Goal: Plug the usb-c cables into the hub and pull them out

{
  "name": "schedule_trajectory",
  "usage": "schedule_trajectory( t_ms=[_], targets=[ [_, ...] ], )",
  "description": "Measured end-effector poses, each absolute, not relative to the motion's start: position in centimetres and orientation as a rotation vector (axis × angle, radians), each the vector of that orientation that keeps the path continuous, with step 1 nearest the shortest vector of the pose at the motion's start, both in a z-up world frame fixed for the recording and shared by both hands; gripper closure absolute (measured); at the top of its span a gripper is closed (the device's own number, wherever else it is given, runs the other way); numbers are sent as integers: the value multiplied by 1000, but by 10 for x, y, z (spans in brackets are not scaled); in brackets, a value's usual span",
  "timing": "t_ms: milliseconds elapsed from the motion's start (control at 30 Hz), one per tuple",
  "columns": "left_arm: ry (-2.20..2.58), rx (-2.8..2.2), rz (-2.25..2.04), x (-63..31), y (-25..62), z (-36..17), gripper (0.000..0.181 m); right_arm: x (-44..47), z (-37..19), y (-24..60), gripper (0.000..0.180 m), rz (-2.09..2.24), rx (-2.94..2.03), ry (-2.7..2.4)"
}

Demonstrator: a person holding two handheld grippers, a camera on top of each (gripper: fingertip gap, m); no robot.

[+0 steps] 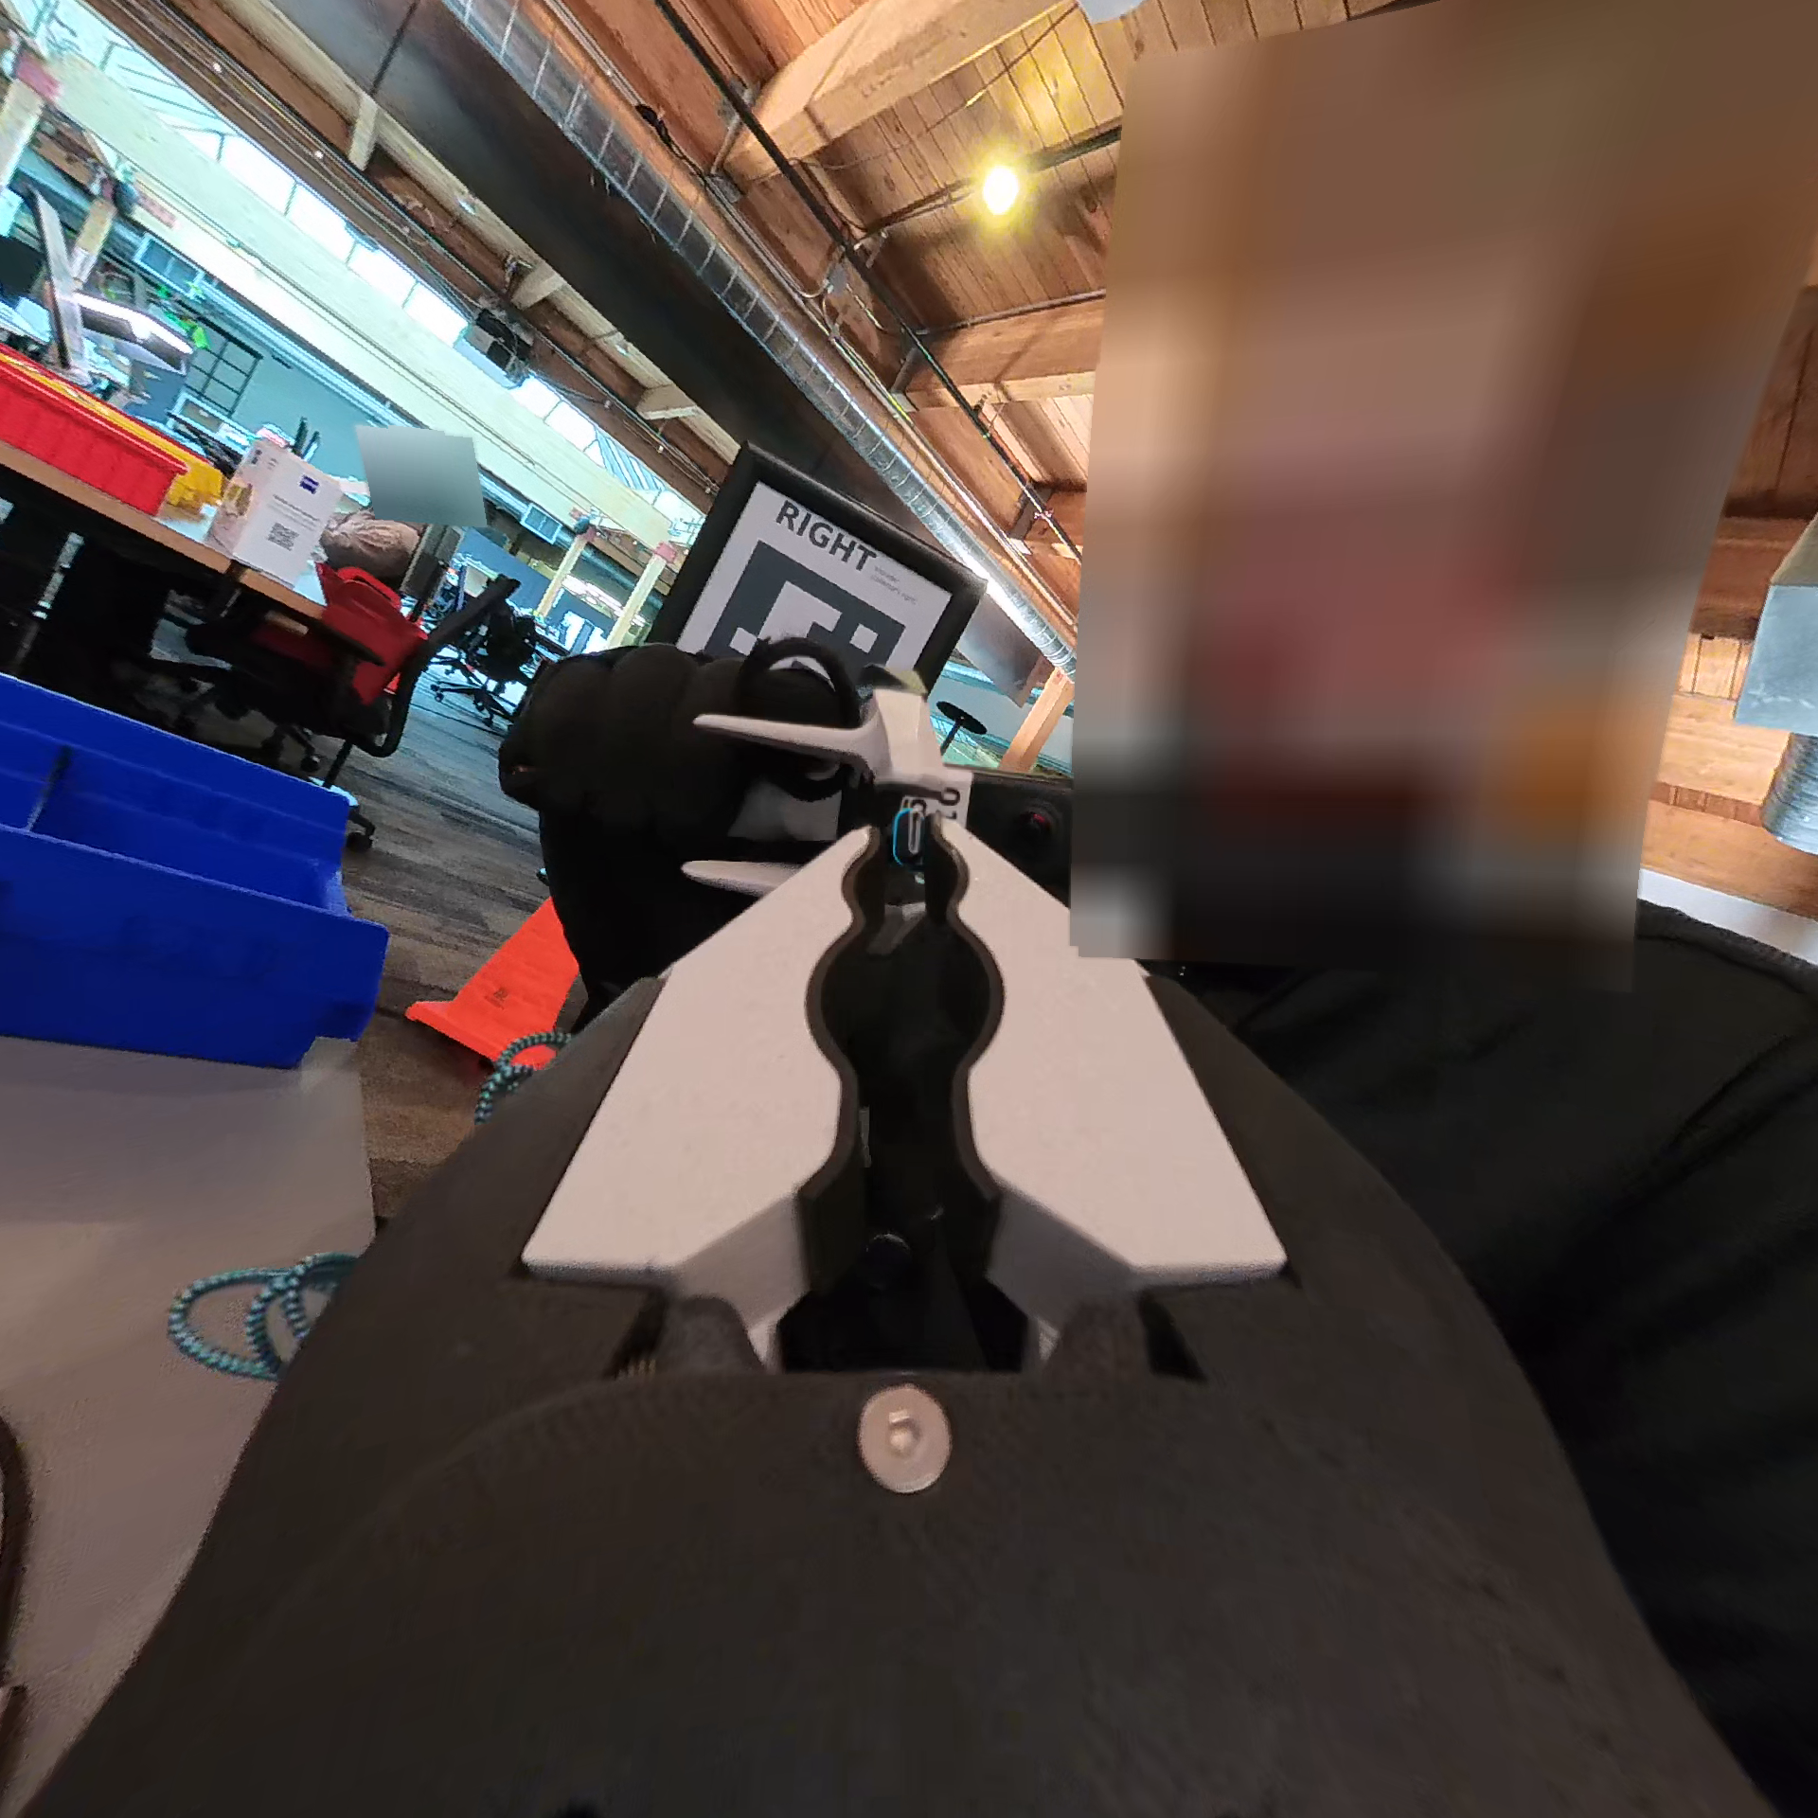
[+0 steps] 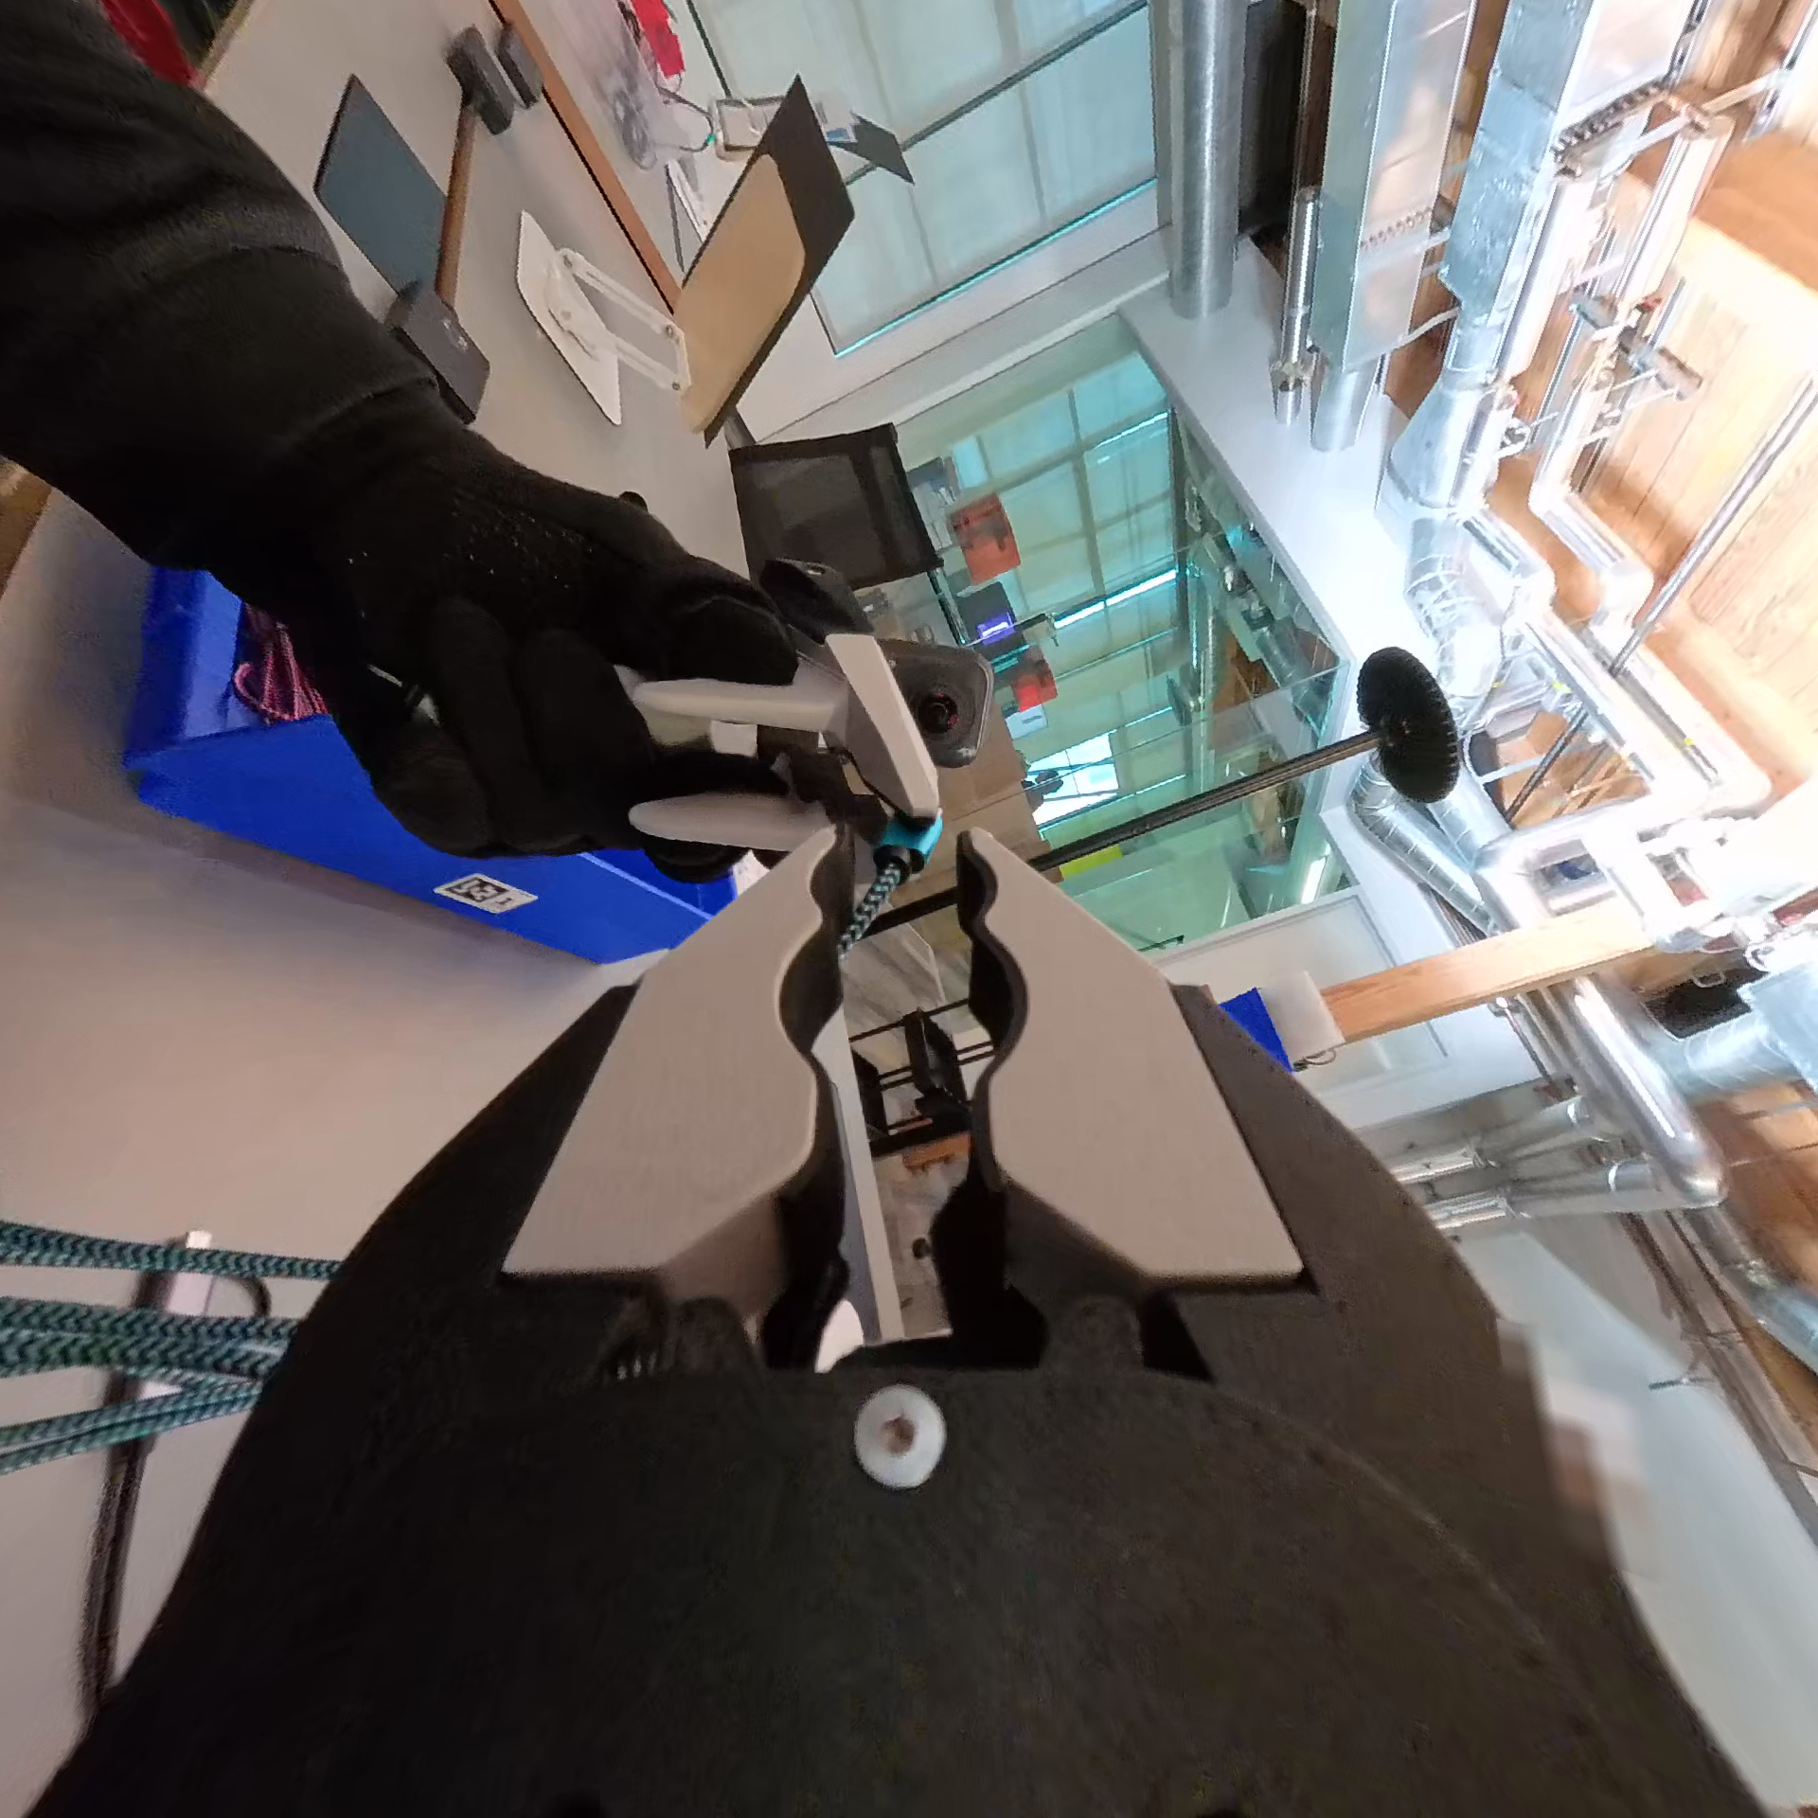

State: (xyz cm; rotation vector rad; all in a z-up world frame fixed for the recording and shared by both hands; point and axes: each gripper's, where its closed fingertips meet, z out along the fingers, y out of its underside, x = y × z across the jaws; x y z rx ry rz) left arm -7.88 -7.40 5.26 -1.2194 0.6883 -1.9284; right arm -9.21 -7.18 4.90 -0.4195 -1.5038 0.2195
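Only the right wrist view shows the braided cable trailing from the left gripper

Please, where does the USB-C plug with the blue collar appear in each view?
Left wrist view: plug at centre, pinched at the left gripper tips.
Right wrist view: plug at centre, held by the left gripper, just beyond the open right gripper.
Shared landmark: blue bin, at left in both.
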Motion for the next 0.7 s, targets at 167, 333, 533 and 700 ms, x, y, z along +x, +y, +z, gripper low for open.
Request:
schedule_trajectory(
  t_ms=[167,333,533,700],
  targets=[
    [690,-1227,-1960,-77,-74,49,175,-90,45,-71,170,207,-390,-1515],
    [706,-1216,-2011,-74,-77,46,174,-87,41,-73,172,178,-379,-1565],
    [688,-1193,-2061,-75,-77,44,175,-87,40,-74,172,189,-398,-1581],
    [717,-1166,-2084,-74,-83,47,176,-86,46,-87,171,300,-357,-1560]
  ],
)
